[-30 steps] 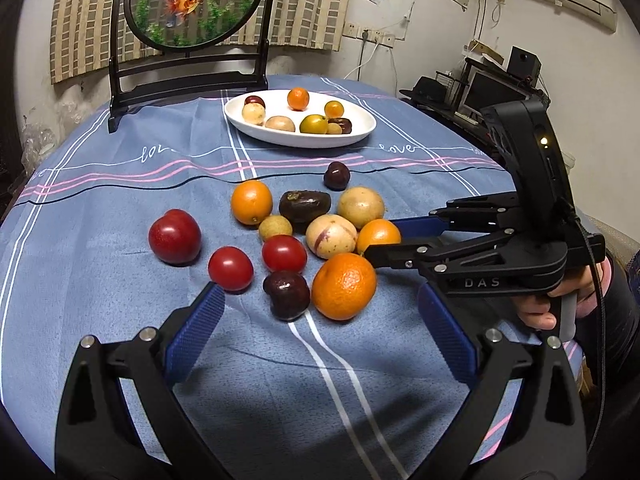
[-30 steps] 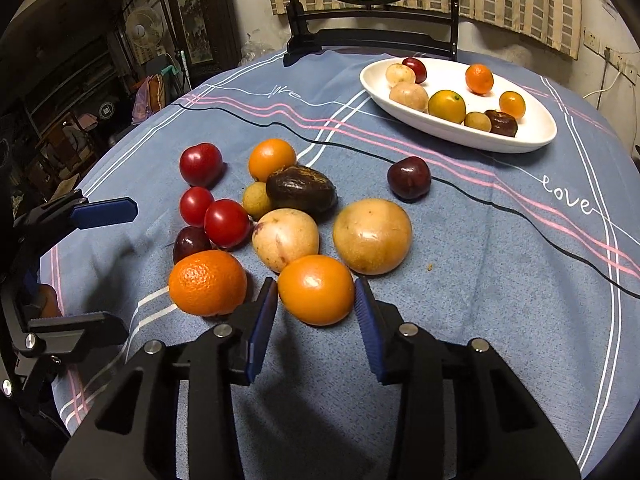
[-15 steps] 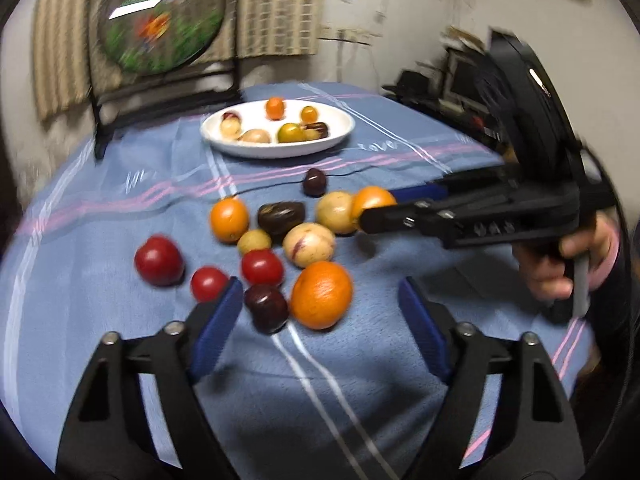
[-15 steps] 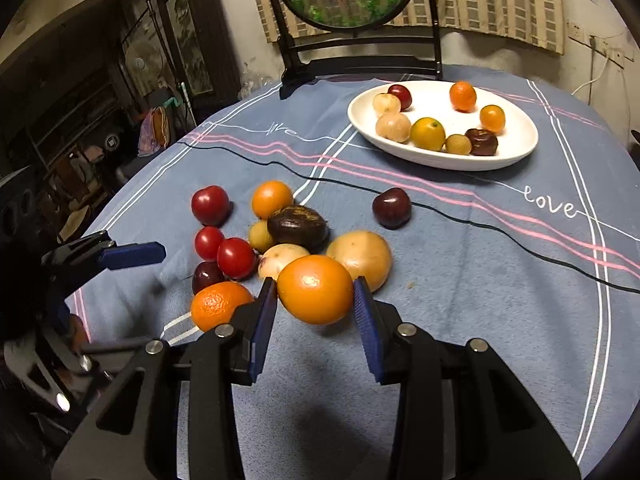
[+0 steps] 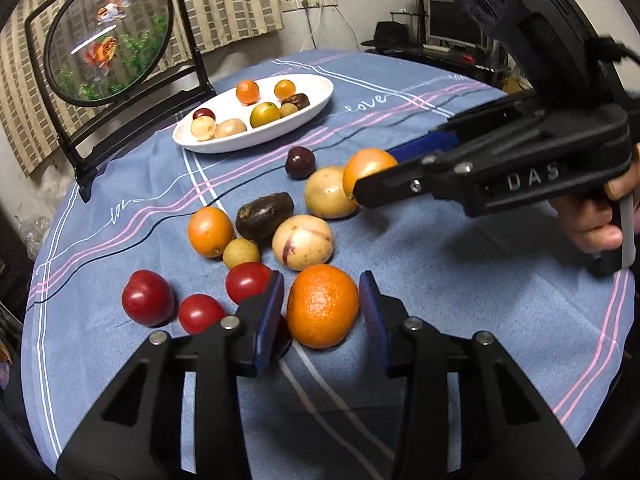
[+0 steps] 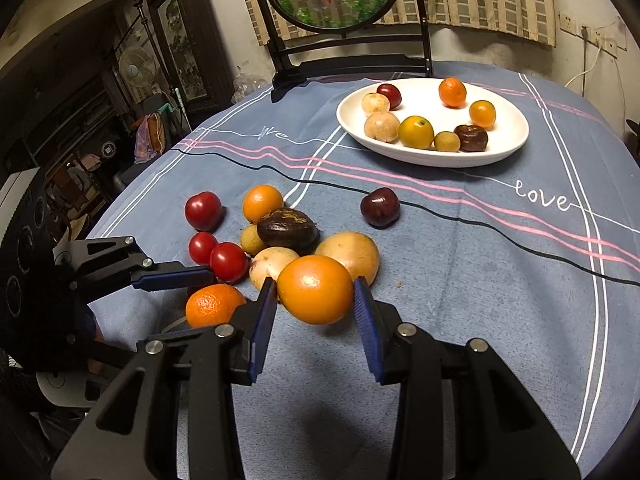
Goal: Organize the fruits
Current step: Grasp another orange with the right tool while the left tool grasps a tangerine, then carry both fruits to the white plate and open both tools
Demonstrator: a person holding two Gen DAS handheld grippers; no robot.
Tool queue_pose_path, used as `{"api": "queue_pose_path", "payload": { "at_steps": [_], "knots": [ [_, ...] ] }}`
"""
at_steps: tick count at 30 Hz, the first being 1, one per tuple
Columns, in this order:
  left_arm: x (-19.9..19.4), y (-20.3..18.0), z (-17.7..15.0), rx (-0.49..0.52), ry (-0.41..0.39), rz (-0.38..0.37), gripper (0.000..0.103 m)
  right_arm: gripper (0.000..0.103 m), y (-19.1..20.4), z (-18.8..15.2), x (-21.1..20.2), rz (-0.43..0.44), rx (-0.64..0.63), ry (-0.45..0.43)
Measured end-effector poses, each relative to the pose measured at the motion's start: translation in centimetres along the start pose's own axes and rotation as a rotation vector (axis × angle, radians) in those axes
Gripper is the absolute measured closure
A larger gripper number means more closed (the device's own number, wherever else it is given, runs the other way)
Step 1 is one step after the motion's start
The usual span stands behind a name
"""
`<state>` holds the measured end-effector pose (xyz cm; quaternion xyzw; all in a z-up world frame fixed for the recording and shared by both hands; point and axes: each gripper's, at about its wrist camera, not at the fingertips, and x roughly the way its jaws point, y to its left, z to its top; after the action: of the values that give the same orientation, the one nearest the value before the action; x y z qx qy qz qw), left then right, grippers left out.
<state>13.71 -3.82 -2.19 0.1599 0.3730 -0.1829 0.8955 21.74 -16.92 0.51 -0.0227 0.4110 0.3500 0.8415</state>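
While the right gripper [image 6: 315,296] pinches a smooth round orange [image 6: 315,289] between its blue pads and holds it clear of the blue striped tablecloth [image 6: 480,280], the left gripper [image 5: 322,307] has just been closing its jaws around a dimpled mandarin [image 5: 322,306] that sits on the cloth; both blue pads lie against the mandarin's sides. Just beyond the mandarin lies a loose cluster: a pale speckled round fruit [image 5: 303,242], a dark wrinkled oval fruit [image 5: 264,216], a second orange [image 5: 210,231] and three red tomatoes [image 5: 148,298]. Well apart, toward the far edge, a white oval dish [image 5: 308,114] holds eight small fruits, near a round goldfish screen on a black stand [image 5: 108,46]
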Motion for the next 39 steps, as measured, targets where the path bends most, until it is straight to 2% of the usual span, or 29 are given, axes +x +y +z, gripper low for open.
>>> {"api": "queue_pose_path", "payload": {
  "at_steps": [6, 11, 13, 20, 28, 32, 35, 37, 39],
  "knots": [
    [0.5, -0.4, -0.3, 0.033, 0.034, 0.006, 0.062, 0.063, -0.1, -0.1, 0.1, -0.004, 0.004, 0.006],
    [1.3, -1.4, -0.3, 0.099, 0.066, 0.070, 0.062, 0.063, -0.2, 0.0, 0.1, -0.008, 0.005, 0.009],
    [1.1, -1.2, -0.3, 0.092, 0.061, 0.074, 0.066, 0.063, -0.2, -0.1, 0.1, -0.009, 0.007, 0.008],
    [0.9, -0.8, -0.2, 0.067, 0.055, 0.062, 0.067, 0.063, -0.3, -0.1, 0.0, -0.009, 0.007, 0.003],
    [-0.8, 1.3, 0.6, -0.050, -0.014, -0.022, 0.067, 0.063, -0.2, 0.0, 0.0, -0.004, 0.007, -0.003],
    [-0.9, 2.9, 1.3, -0.105, -0.029, -0.011, 0.067, 0.063, -0.2, 0.1, -0.2, -0.003, -0.004, -0.017],
    [-0.5, 4.6, 2.8, -0.150, -0.036, -0.010, 0.067, 0.063, -0.6, 0.3, -0.7, -0.008, 0.005, -0.067],
    [-0.1, 5.9, 4.1, -0.183, -0.044, -0.012, 0.067, 0.063, -1.4, 1.2, -1.2, -0.013, 0.030, -0.130],
    [0.9, 7.8, 6.7, -0.233, -0.051, -0.024, 0.067, 0.063, -2.2, 2.6, -1.1, -0.045, 0.061, -0.174]
  ]
}}
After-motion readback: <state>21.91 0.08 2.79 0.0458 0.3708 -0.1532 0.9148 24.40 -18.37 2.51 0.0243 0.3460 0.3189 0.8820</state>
